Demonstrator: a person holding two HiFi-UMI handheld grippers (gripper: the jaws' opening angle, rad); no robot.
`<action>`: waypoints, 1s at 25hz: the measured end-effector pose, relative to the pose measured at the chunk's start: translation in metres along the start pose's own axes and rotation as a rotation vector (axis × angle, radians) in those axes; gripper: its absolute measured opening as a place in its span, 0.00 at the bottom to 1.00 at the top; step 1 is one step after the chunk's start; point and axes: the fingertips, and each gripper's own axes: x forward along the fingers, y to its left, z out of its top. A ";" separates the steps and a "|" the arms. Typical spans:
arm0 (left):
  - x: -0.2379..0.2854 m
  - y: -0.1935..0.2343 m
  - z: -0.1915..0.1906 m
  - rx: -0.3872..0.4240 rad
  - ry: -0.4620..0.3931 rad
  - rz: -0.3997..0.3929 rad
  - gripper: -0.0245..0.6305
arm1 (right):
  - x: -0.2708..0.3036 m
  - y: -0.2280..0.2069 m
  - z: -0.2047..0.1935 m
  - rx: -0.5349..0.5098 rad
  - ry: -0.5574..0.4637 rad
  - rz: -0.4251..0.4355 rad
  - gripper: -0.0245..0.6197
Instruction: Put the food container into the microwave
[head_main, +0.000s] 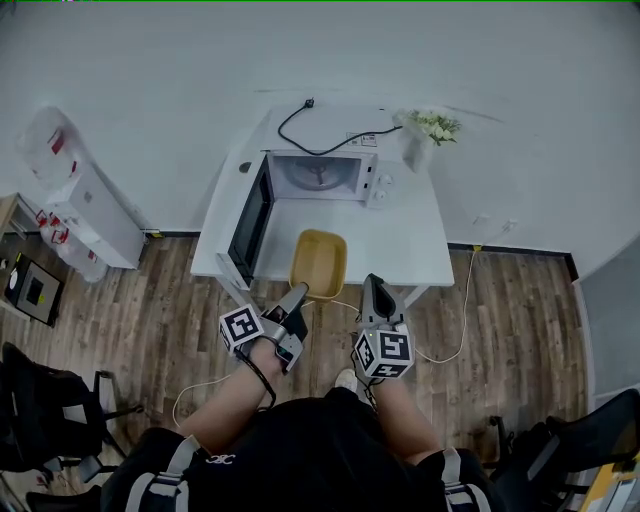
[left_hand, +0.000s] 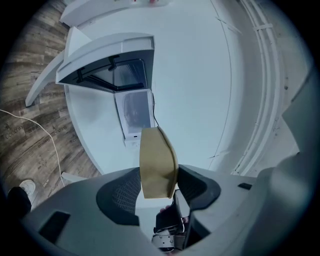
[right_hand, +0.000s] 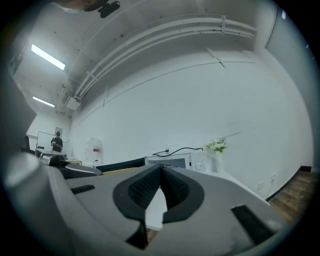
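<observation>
The shallow tan rectangular food container (head_main: 320, 258) sits open side up over the near edge of the white table (head_main: 400, 240). Its long axis runs from 6 to 12 o'clock in the head view, and its far short end points at the white microwave (head_main: 320, 175) at 12 o'clock. The microwave's black-framed door (head_main: 250, 220) stands swung open at 10 o'clock from the container.

The left gripper (head_main: 298, 292) meets the container at its 7 o'clock corner. Its fingers stand wide and are pressed on the container's rim and wall. The right gripper (head_main: 372, 285) lies just beside the container's 5 o'clock corner, its fingers brought together at the tips with nothing between them.

A black cable (head_main: 300, 135) loops over the microwave's top. A label beside it is too small to read. Each gripper's cube carries black-and-white square marker patterns, without readable words. A white vase of pale flowers (head_main: 420, 140) stands at 2 o'clock from the container.
</observation>
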 end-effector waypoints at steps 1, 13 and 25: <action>0.011 0.001 0.002 -0.001 -0.004 0.002 0.40 | 0.008 -0.008 0.000 0.002 0.002 0.006 0.05; 0.114 0.016 0.033 -0.010 -0.104 0.048 0.40 | 0.094 -0.083 0.009 0.008 0.011 0.110 0.05; 0.162 0.030 0.054 0.010 -0.176 0.063 0.40 | 0.142 -0.124 -0.001 0.034 0.040 0.191 0.05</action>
